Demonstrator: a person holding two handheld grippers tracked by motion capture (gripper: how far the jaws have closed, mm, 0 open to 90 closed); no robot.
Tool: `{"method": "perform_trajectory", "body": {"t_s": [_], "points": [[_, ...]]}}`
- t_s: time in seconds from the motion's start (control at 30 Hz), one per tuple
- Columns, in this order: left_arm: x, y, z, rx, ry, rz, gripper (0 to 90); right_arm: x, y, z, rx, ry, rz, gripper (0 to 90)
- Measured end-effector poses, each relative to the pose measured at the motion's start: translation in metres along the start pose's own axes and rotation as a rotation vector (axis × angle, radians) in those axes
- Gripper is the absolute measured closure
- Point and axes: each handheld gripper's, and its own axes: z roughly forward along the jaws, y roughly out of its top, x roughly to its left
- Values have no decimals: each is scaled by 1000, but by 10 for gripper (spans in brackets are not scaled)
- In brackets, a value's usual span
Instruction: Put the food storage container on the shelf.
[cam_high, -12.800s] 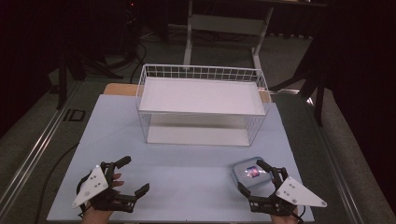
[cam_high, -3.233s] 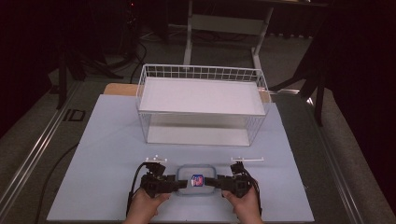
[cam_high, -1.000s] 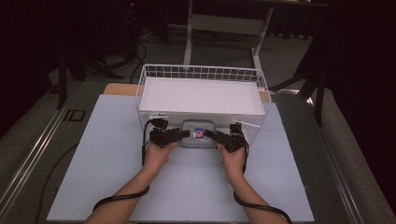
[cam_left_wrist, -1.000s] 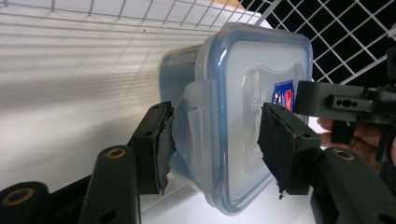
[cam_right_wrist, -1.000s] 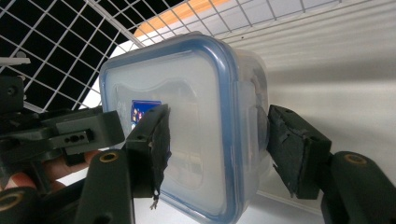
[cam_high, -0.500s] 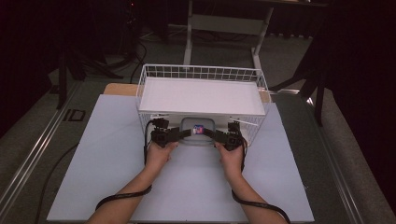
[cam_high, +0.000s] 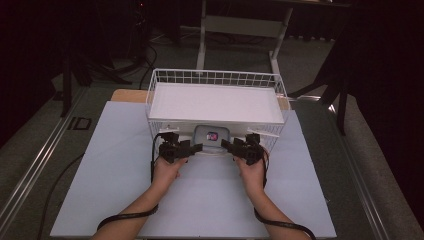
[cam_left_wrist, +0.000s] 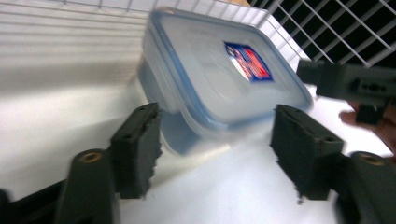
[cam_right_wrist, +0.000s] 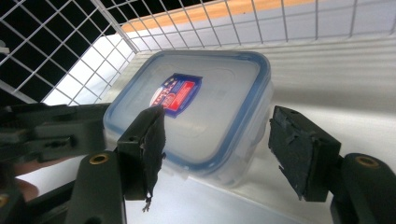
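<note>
Looking down from the high view, I am seeing the lidded plastic container (cam_high: 212, 138) sitting in the lower level of the white wire basket (cam_high: 216, 79), under its white shelf, at the front opening. I am holding the left gripper (cam_high: 192, 148) and the right gripper (cam_high: 229, 145) at either side of it. In the left gripper view the container (cam_left_wrist: 219, 79) is lying just beyond the jaws, which are spread wide with nothing between them; the right gripper view is showing the same, jaws spread and the box (cam_right_wrist: 196, 109) just ahead of the pads, apparently not pinched.

What I am worrying about: the box is looking tilted, one edge lifted off the basket floor, so it may be settling or sliding rather than resting flat. If I am pulling the grippers out carelessly, a pad or jaw is likely to catch the blue lid rim and drag the box forward out of the basket. The wire mesh is close on both sides, so a jaw or a trailing cable snagging a wire is another risk, jolting the whole basket on the table (cam_high: 100, 165).
</note>
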Motion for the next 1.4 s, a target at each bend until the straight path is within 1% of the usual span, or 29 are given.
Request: {"method": "perform_trajectory", "body": {"t_s": [0.03, 0.1, 0.13, 0.17, 0.2, 0.27, 0.3, 0.33, 0.37, 0.4, 0.47, 0.53, 0.57, 0.6, 0.67, 0.7, 0.73, 0.77, 0.8, 0.83, 0.87, 0.9, 0.97, 1.03, 1.1, 1.2, 1.27, 1.37, 1.4], "points": [[-2, -3, -4, -3, -13, 12, 300, 1, 0, -2, -8, -5, -22, 358], [-3, -5, -7, -6, -20, 16, 299, 3, -1, -5, -9, -1, -32, 358], [-9, -10, -15, -14, -30, 37, 299, 8, -3, -11, -15, -3, -40, 359], [-12, -12, -19, -15, -33, 55, 299, 10, -3, -14, -24, -1, -46, 359], [-14, -13, -21, -17, -39, 58, 293, 14, -4, -17, -28, -1, -57, 359], [-20, -16, -29, -15, -75, 84, 242, 20, -4, -21, -38, 5, -73, 364], [-25, -18, -33, -19, -87, 122, 225, 23, -4, -23, -33, 12, -71, 364], [-28, -19, -36, -28, -88, 145, 183, 28, -5, -24, -33, 17, -83, 364], [-32, -20, -40, -44, -86, 170, 163, 30, -6, -25, -34, 21, -88, 367], [-36, -22, -45, -52, -89, 181, 153, 33, -7, -26, -32, 31, -95, 382], [-40, -25, -53, -63, -108, 179, 127, 39, -10, -26, -30, 37, -102, 384], [-44, -28, -61, -67, -97, 201, 26, 44, -14, -25, -18, 51, -110, 399], [-44, -28, -61, -67, -97, 201, 21, 45, -15, -25, -15, 53, -118, 403], [-45, -32, -70, -73, -115, 190, 20, 48, -17, -23, -8, 59, -131, 427], [-46, -35, -77, -76, -117, 187, 20, 51, -20, -21, -5, 57, -147, 475], [-46, -37, -82, -69, -119, 196, 20, 52, -22, -20, 3, 56, -158, 530], [-46, -38, -84, -66, -118, 200, 20, 54, -24, -19, 7, 54, -169, 552], [-46, -38, -84, -66, -118, 200, 20, 54, -24, -19, 7, 54, -169, 552], [-47, -42, -91, -60, -110, 209, 20, 56, -26, -16, 32, 68, -183, 668], [-47, -44, -94, -58, -112, 208, 20, 57, -27, -15, 35, 70, -189, 687], [-47, -47, -97, -64, -111, 212, 20, 58, -28, -13, 41, 68, -195, 731], [-49, -51, -99, -61, -103, 223, 20, 58, -29, -12, 52, 72, -200, 784], [-51, -57, -102, -63, -99, 241, 20, 60, -30, -8, 65, 56, -216, 862], [-53, -64, -103, -68, -87, 268, 20, 59, -31, -4, 77, 55, -207, 887], [-54, -70, -104, -92, -81, 292, 20, 59, -32, 0, 85, 45, -221, 897], [-54, -73, -103, -91, -96, 288, 20, 59, -35, 7, 108, 33, -230, 898], [-54, -74, -102, -92, -85, 308, 20, 57, -36, 11, 114, 25, -223, 898], [-54, -76, -102, -107, -81, 309, 20, 54, -35, 17, 113, 2, -218, 898], [-54, -76, -102, -104, -78, 311, 20, 53, -34, 18, 111, -10, -216, 898]]}}
